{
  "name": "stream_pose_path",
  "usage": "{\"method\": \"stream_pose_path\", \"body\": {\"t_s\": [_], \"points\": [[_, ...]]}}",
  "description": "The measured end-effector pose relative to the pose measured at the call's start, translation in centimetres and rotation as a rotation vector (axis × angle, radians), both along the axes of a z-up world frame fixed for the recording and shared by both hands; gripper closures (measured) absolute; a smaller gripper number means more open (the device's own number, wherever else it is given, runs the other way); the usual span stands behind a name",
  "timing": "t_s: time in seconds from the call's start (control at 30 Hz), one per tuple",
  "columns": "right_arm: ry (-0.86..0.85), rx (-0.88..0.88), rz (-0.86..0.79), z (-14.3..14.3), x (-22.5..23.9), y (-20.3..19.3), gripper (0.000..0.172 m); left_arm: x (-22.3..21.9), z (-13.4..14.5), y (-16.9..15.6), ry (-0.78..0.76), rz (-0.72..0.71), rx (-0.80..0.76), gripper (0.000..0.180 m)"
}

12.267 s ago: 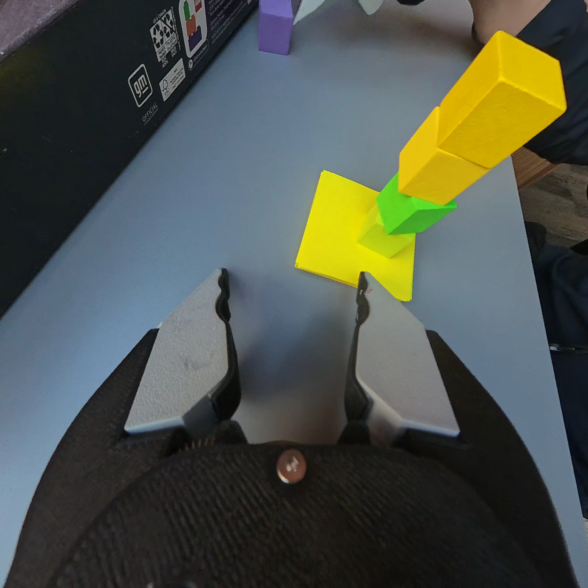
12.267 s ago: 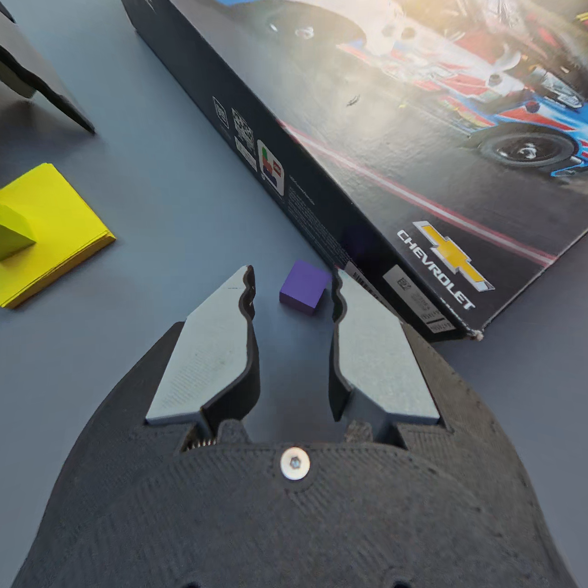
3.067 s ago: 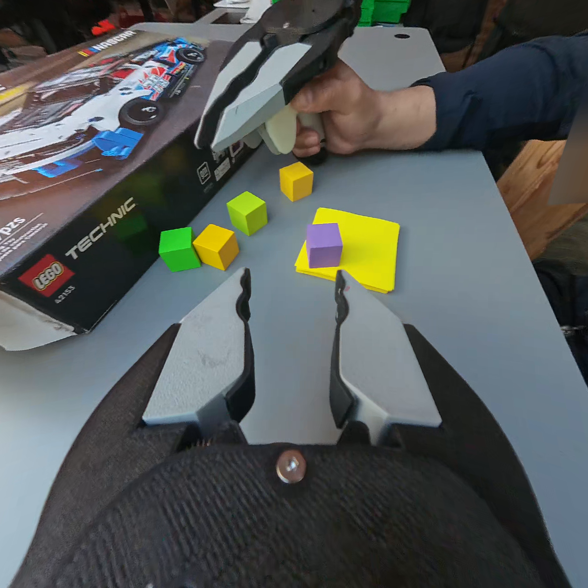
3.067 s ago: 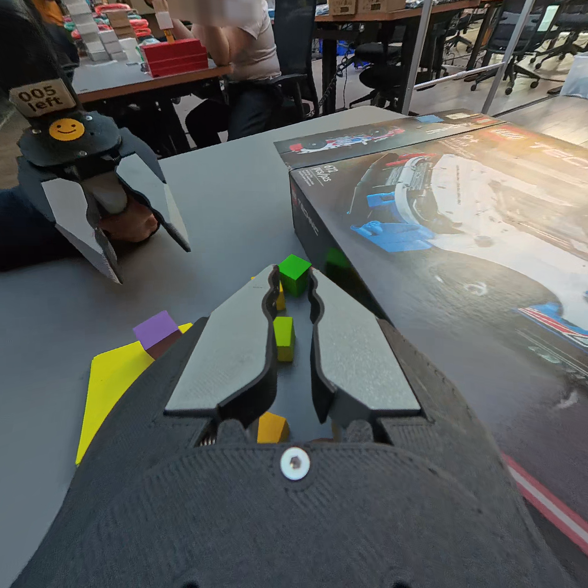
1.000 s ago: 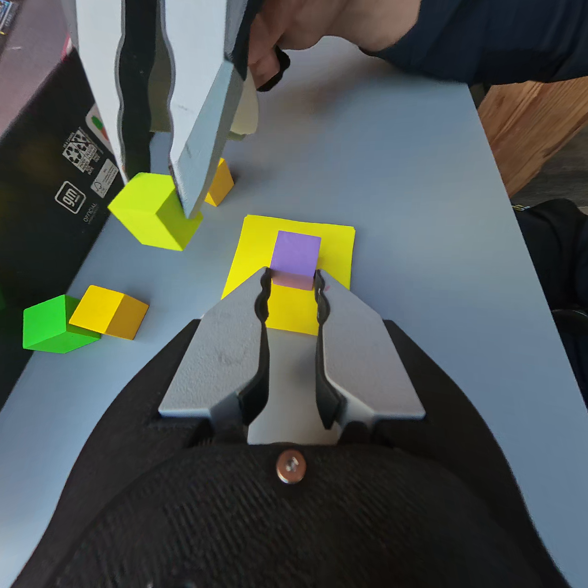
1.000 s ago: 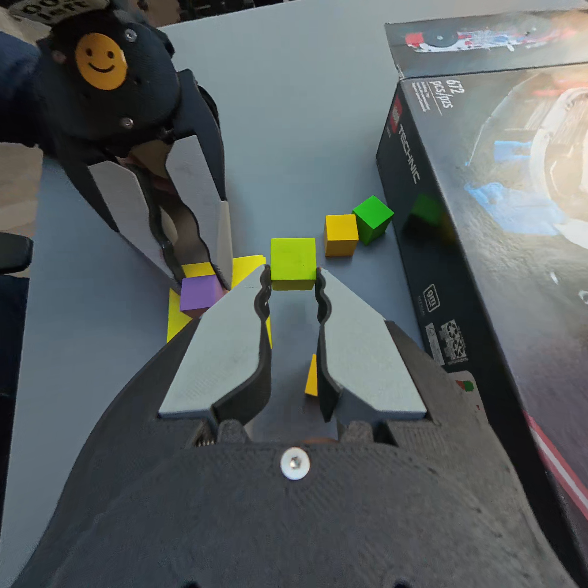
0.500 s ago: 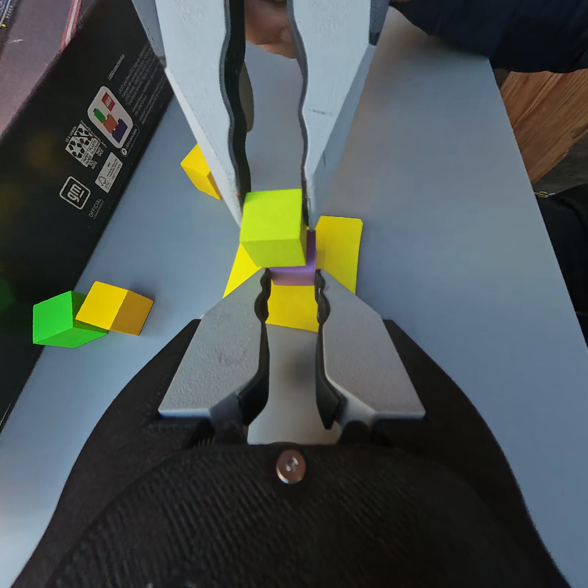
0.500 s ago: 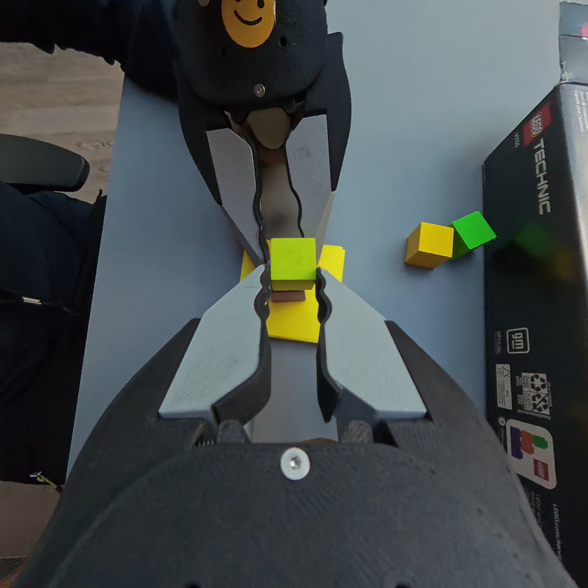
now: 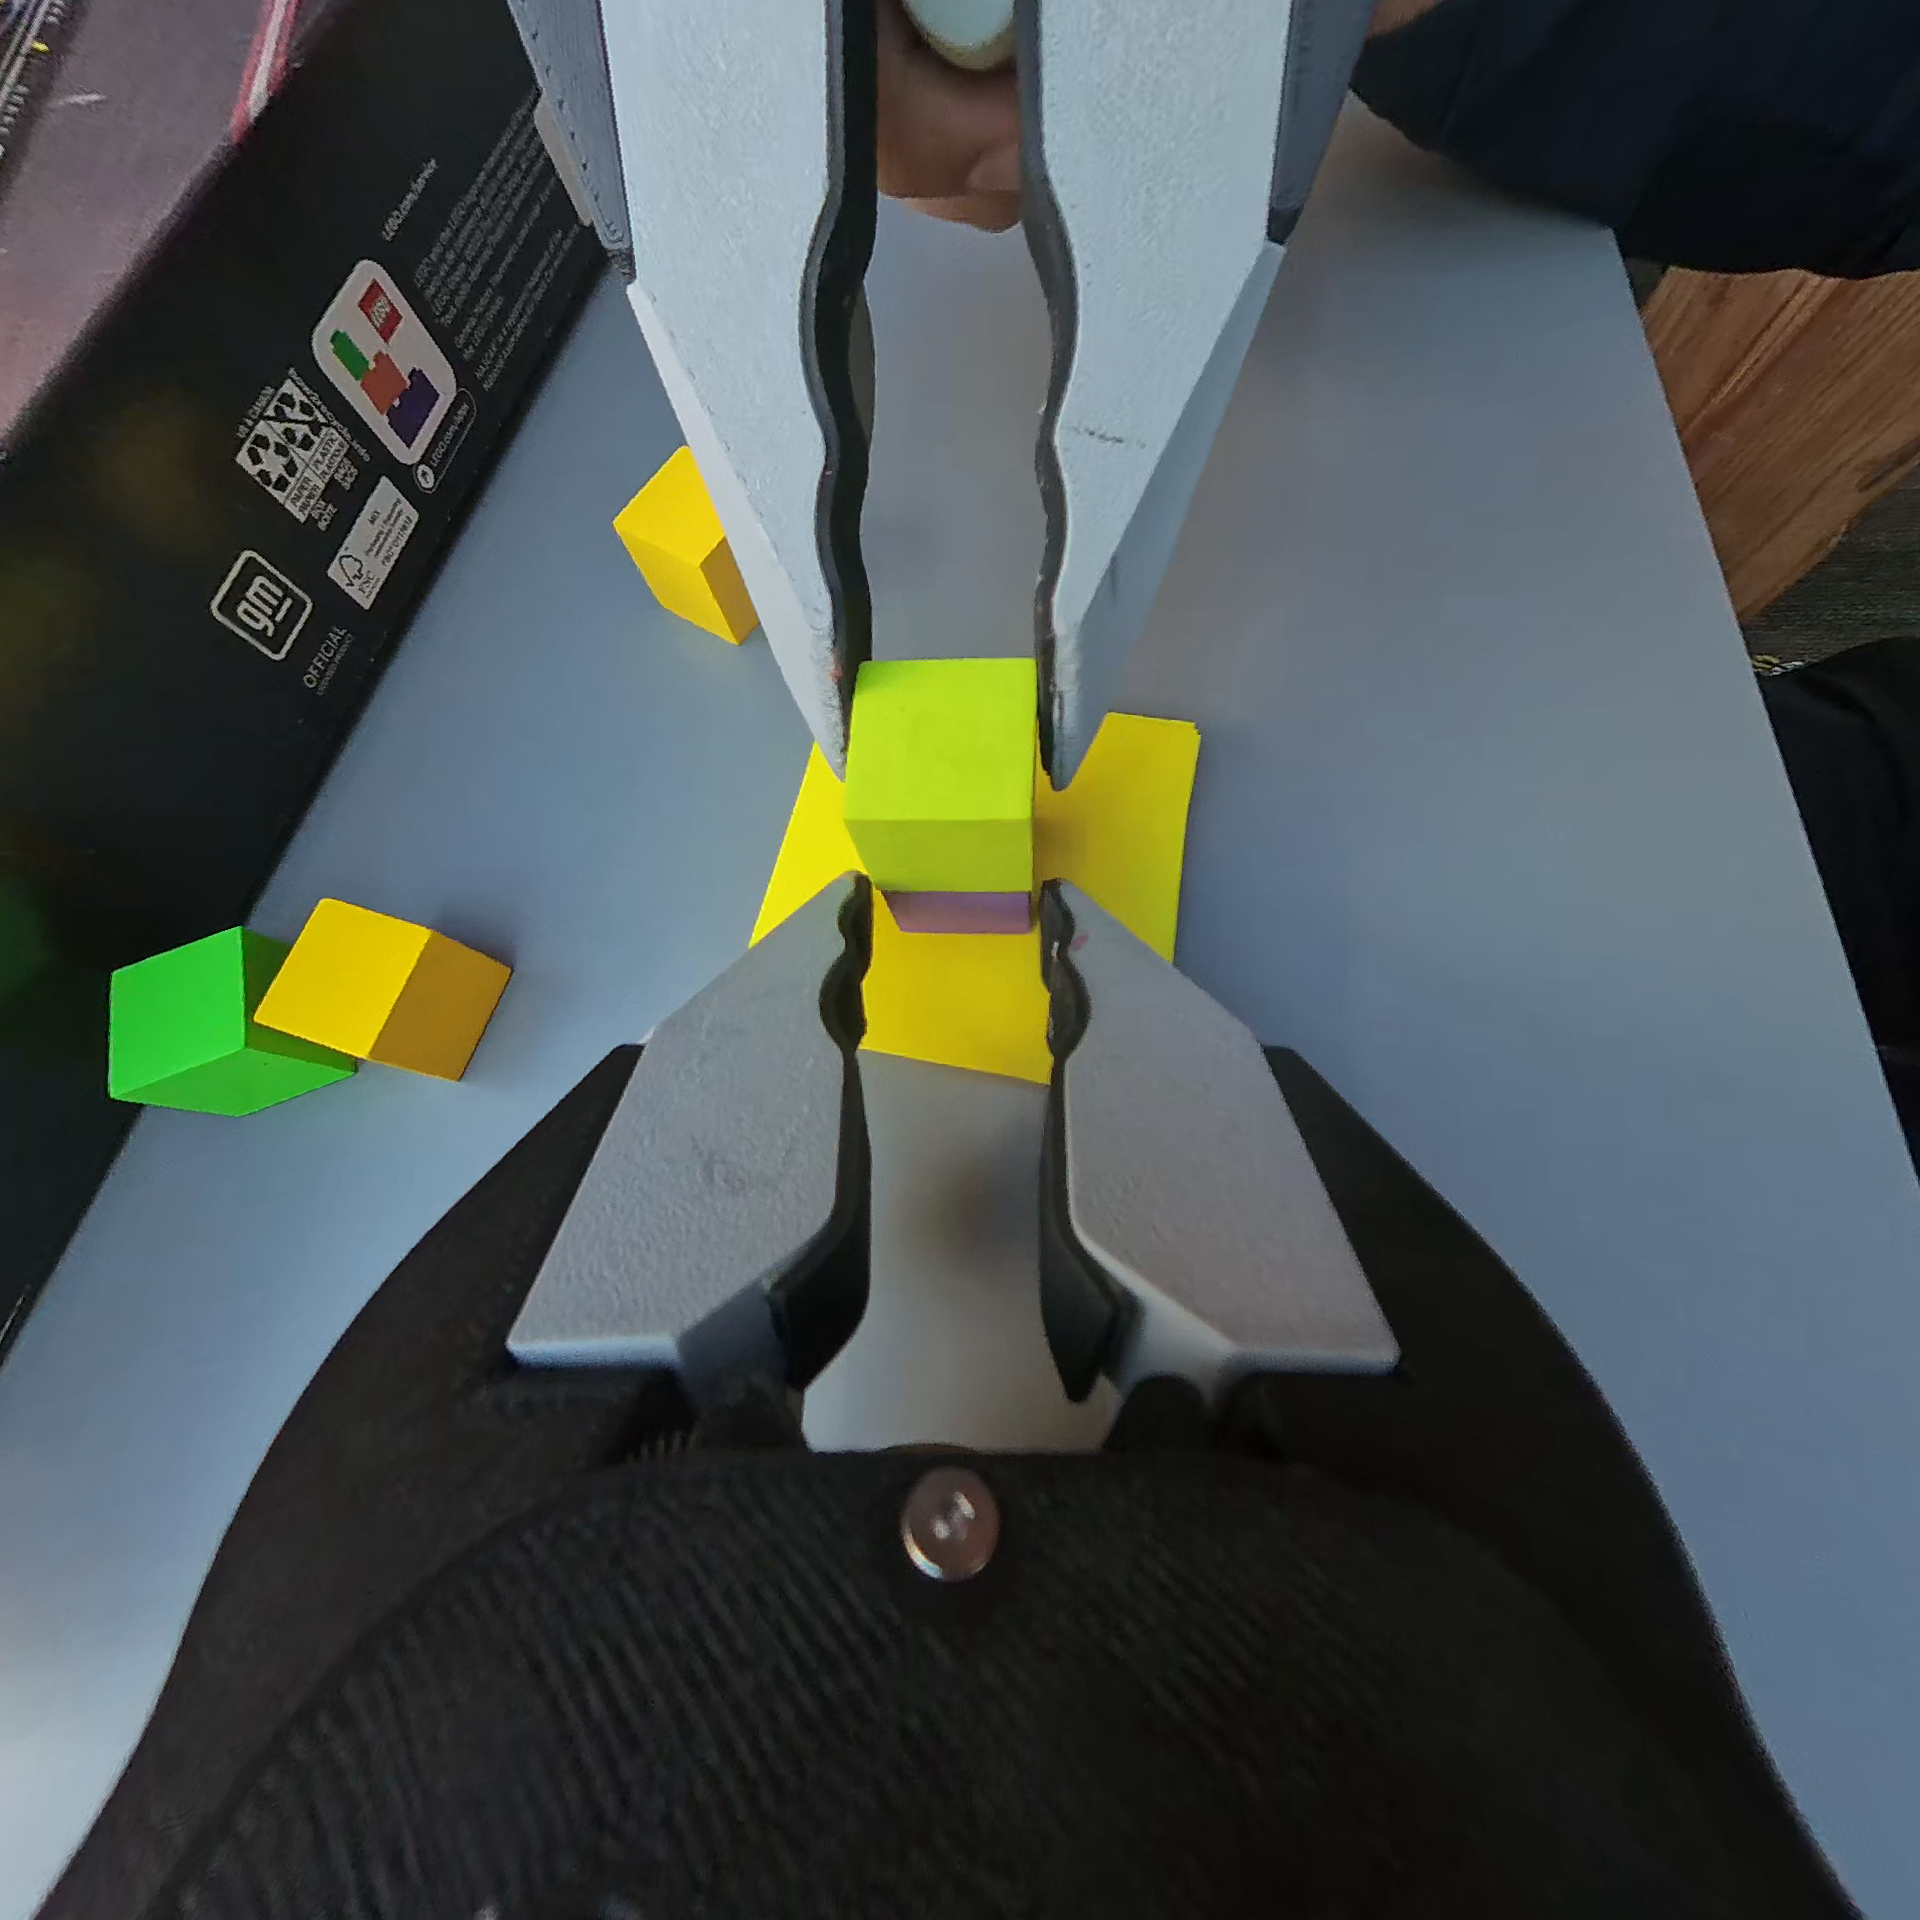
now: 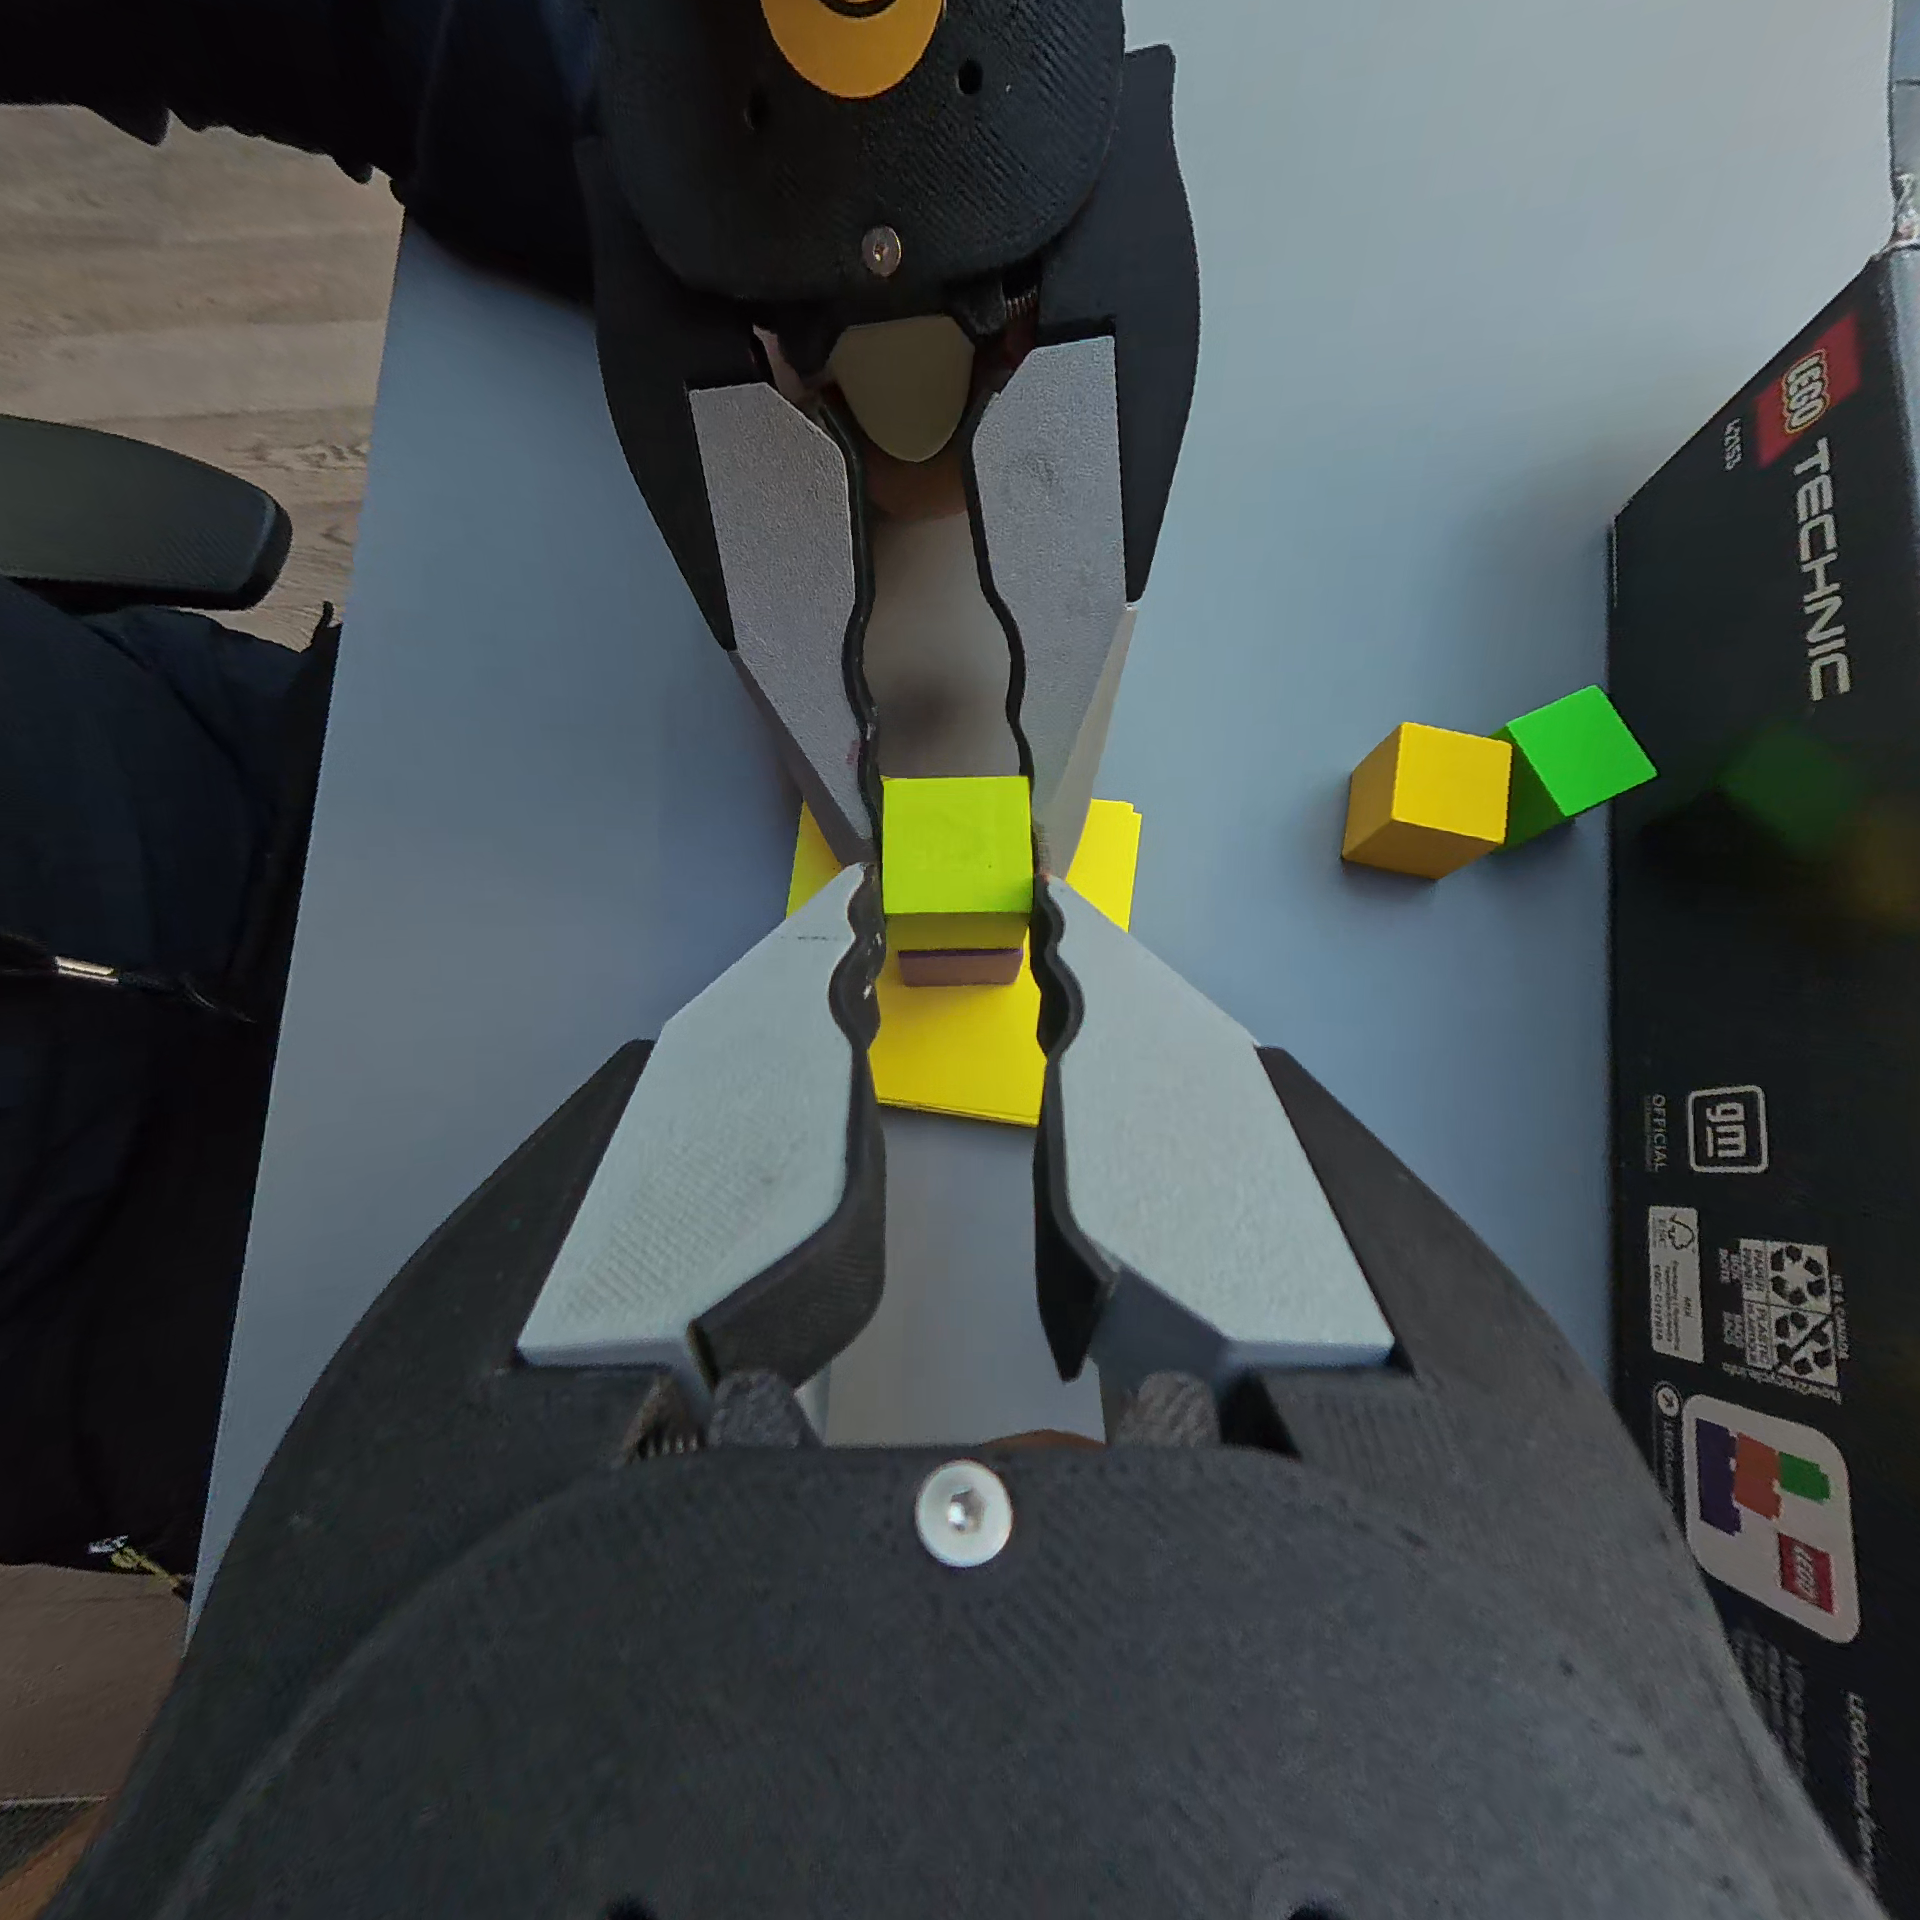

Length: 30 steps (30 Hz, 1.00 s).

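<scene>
The right gripper [image 10: 954, 894] is clamped on a lime-green cube [image 10: 956, 844], its two fingertips pressed against the cube's left and right faces. The cube sits squarely on top of a purple cube [image 10: 958, 966], of which only a thin strip shows beneath it. The purple cube rests on a yellow square pad [image 10: 961, 1060] lying flat on the grey-blue table [image 10: 1351, 416].

The left gripper [image 9: 951, 904] comes in from the opposite side, facing the right one. Its fingertips flank the purple cube [image 9: 961, 912] low down with a slight gap on each side, so its jaws stand open and grip nothing. In the left wrist view the right gripper's long grey fingers [image 9: 748, 520] reach down from the far side and pinch the lime-green cube [image 9: 940, 769].

To the left in that view, an orange-yellow cube [image 9: 379, 987] touches a bright green cube [image 9: 187, 1023] just beside a large black cardboard box [image 9: 208, 416]. Another yellow cube [image 9: 681, 545] lies farther away, partly behind the right gripper's finger. A person's dark sleeve [image 9: 1662, 114] shows at the far right.
</scene>
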State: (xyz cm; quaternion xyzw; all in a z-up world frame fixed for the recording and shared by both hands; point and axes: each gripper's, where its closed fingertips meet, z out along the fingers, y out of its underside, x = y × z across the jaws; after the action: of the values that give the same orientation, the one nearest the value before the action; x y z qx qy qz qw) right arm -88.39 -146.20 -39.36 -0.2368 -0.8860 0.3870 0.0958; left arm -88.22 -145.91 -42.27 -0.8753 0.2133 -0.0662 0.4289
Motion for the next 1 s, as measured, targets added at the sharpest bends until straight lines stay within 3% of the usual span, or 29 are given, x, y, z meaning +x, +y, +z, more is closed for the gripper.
{"method": "stream_pose_path", "body": {"t_s": [0.23, 0.4, 0.5, 0.57, 0.73, 0.83, 1.0], "points": [[0.007, -0.018, 0.01, 0.3, 0.1, -0.1, 0.138, -0.4, 0.6, -0.2, -0.022, 0.007, 0.032, 0.14], [0.136, -0.23, 0.029, 4.6, -0.3, 0.1, 0.137, -1.5, 1.4, -0.9, -0.091, 0.032, 0.059, 0.137], [0.268, -0.421, -0.023, 8.2, -1.2, 1.7, 0.15, -2.5, 1.8, -1.4, -0.092, 0.041, 0.088, 0.136], [0.32, -0.489, -0.122, 8.9, -2.7, 3.6, 0.156, -3.4, 2.3, -1.5, -0.098, 0.063, 0.118, 0.135], [0.321, -0.421, -0.38, 6.2, -6.3, 8.2, 0.172, -7.2, 4.6, -1.0, -0.202, 0.261, 0.249, 0.123], [0.265, -0.383, -0.431, 4.2, -7.2, 8.9, 0.172, -8.7, 6.1, -0.9, -0.302, 0.37, 0.341, 0.129], [0.188, -0.354, -0.446, 2.8, -7.4, 8.8, 0.172, -11.6, 6.5, -0.5, -0.232, 0.484, 0.405, 0.132]]}}
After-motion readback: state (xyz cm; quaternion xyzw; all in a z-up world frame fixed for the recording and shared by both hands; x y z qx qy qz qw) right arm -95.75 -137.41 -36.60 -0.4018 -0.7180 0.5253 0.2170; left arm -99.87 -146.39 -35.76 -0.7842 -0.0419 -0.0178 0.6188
